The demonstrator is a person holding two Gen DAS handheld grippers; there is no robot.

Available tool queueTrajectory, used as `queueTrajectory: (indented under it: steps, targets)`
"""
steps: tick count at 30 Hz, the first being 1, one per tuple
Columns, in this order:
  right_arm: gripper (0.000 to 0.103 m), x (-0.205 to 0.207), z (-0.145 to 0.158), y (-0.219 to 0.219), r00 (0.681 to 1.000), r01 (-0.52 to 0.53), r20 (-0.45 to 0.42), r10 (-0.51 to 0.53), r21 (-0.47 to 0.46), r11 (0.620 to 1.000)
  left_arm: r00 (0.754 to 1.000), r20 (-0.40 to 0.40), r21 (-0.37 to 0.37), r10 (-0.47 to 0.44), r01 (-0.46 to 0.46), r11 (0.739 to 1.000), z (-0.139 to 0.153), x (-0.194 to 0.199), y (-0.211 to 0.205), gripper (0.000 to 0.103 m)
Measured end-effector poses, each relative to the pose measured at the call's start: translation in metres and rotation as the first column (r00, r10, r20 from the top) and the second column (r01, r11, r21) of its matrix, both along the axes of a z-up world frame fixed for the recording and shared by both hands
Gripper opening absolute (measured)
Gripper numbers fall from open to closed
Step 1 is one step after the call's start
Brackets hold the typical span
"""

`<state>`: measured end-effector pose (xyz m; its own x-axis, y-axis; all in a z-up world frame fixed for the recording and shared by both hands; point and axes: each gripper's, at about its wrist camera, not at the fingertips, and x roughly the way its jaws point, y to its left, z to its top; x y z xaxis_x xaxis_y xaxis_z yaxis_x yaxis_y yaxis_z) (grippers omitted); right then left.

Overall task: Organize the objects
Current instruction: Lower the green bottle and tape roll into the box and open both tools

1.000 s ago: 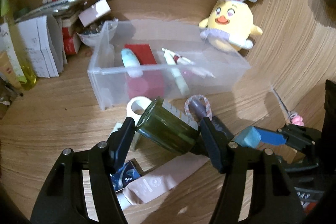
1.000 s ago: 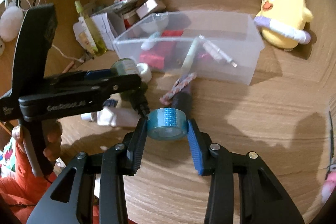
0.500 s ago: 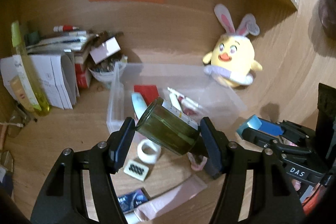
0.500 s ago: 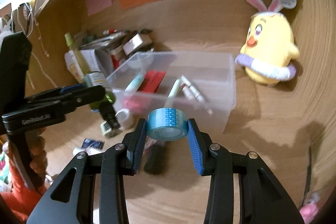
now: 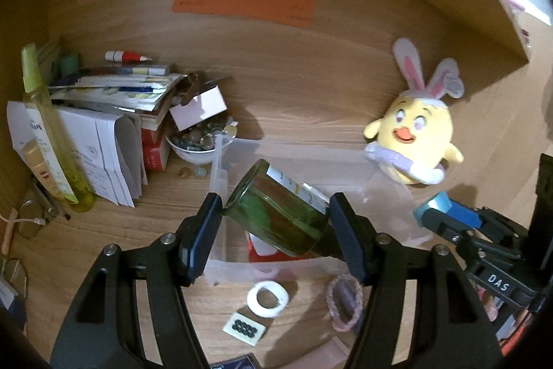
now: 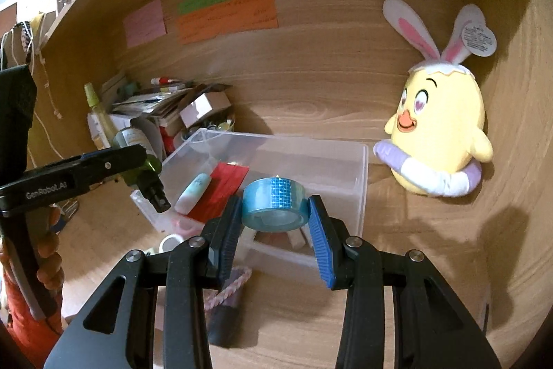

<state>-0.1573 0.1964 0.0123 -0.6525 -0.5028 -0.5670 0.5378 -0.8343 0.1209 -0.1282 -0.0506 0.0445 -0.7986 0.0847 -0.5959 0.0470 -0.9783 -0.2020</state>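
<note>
My left gripper (image 5: 276, 213) is shut on a dark green glass jar (image 5: 280, 217) with a white label, held tilted above the near left part of the clear plastic bin (image 5: 221, 182). The same jar (image 6: 138, 154) shows at the left of the right wrist view. A blue tape roll (image 6: 274, 204) sits between the pads of my right gripper (image 6: 274, 210), which is shut on it over the bin's (image 6: 359, 182) near edge. Inside the bin lie a red card (image 6: 221, 189), a pale tube (image 6: 191, 192) and pens.
A yellow bunny-eared plush (image 5: 414, 140) leans on the back wall at right. Books, boxes, a bowl of pebbles (image 5: 197, 140) and a yellow-green bottle (image 5: 52, 134) crowd the left. A white tape ring (image 5: 268, 298), pink hair tie (image 5: 345, 305) and sticker card (image 5: 243, 329) lie before the bin.
Both grippers have risen and come forward over the bin, each keeping its object. The loose items on the desk have slid down in both views.
</note>
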Motion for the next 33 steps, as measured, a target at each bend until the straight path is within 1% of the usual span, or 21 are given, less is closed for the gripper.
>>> queueTrajectory:
  steps: [5,9,13,16,23,25,29,33]
  targets:
    - [0.036,-0.018,-0.011,-0.009,0.999,-0.005,0.039,0.004,0.029,1.0,0.999,0.048,-0.009,0.018,-0.018,1.0,-0.017,-0.016,-0.002,0.064]
    - [0.036,-0.032,-0.024,-0.014,0.997,-0.001,0.079,-0.003,0.047,0.999,0.996,0.09,0.006,0.013,-0.014,1.0,-0.032,-0.028,-0.003,0.064]
    - [0.036,-0.039,-0.034,-0.018,0.994,-0.005,0.11,-0.002,0.062,0.998,0.994,0.108,-0.001,0.013,-0.013,1.0,-0.039,-0.034,-0.001,0.064]
    - [0.036,-0.044,-0.04,-0.021,0.992,-0.009,0.129,-0.001,0.072,0.997,0.993,0.118,-0.021,0.011,-0.008,1.0,-0.044,-0.038,0.003,0.064]
    - [0.036,-0.053,-0.05,-0.034,0.985,-0.029,0.174,0.014,0.088,0.996,0.992,0.123,-0.065,-0.013,0.021,0.998,-0.047,-0.043,0.014,0.064]
    - [0.036,-0.054,-0.05,-0.037,0.985,-0.028,0.17,0.011,0.1,0.995,0.992,0.127,-0.076,-0.02,0.03,0.997,-0.049,-0.043,0.017,0.064]
    - [0.036,-0.053,-0.05,-0.039,0.985,-0.037,0.171,0.018,0.106,0.994,0.991,0.129,-0.077,-0.029,0.039,0.996,-0.048,-0.042,0.018,0.064]
    - [0.036,-0.054,-0.05,-0.041,0.985,-0.036,0.171,0.015,0.119,0.992,0.989,0.14,-0.055,-0.044,0.052,0.997,-0.048,-0.04,0.016,0.064]
